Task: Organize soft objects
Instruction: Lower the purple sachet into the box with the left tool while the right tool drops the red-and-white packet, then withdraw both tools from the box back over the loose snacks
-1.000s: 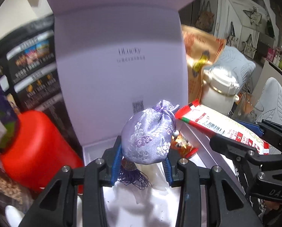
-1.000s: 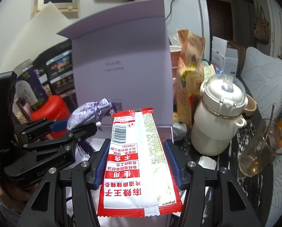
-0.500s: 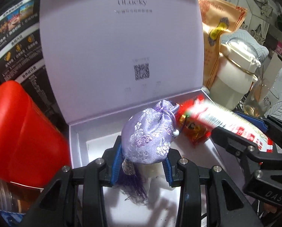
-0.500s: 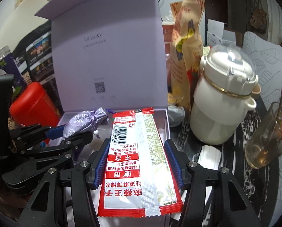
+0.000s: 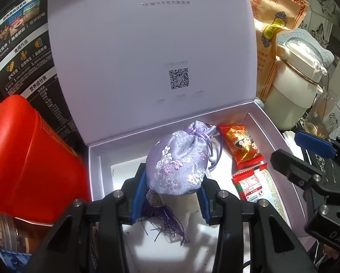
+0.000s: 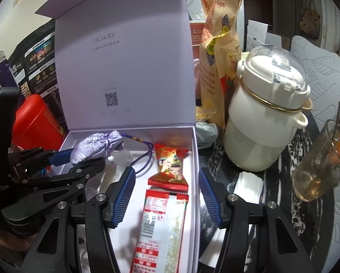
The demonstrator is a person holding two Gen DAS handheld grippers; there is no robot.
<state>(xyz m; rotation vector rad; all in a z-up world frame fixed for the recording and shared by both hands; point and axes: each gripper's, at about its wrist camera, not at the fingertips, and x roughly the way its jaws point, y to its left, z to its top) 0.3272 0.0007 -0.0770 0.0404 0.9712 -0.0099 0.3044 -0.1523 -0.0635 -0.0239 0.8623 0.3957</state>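
An open lilac box [image 5: 272, 136] [image 6: 196, 159] stands with its lid up. My left gripper [image 5: 173, 182] [image 6: 78, 159] reaches into the box's left half, pads against a lilac embroidered pouch [image 5: 179, 163] [image 6: 90, 146]; its jaws are opening. The pouch's purple tassel [image 5: 167, 223] trails on the box floor. A long red-and-white snack packet [image 5: 254, 186] [image 6: 160, 227] lies flat in the right half, behind it a red candy wrapper [image 5: 242, 145] [image 6: 170, 166]. My right gripper [image 6: 166, 182] [image 5: 306, 157] hovers over the packet, open, pads well clear of it.
A red canister [image 5: 28, 159] [image 6: 33, 122] stands tight against the box's left side, dark food packs [image 5: 17, 45] behind it. On the right are a white lidded jug [image 6: 265, 113], an orange snack bag [image 6: 217, 45], folded white paper [image 6: 245, 182] and a glass with a spoon [image 6: 318, 170].
Both grippers came down toward the box. The snack packet left the right gripper's pads and now lies in the box. The pouch sank into the box with the left gripper.
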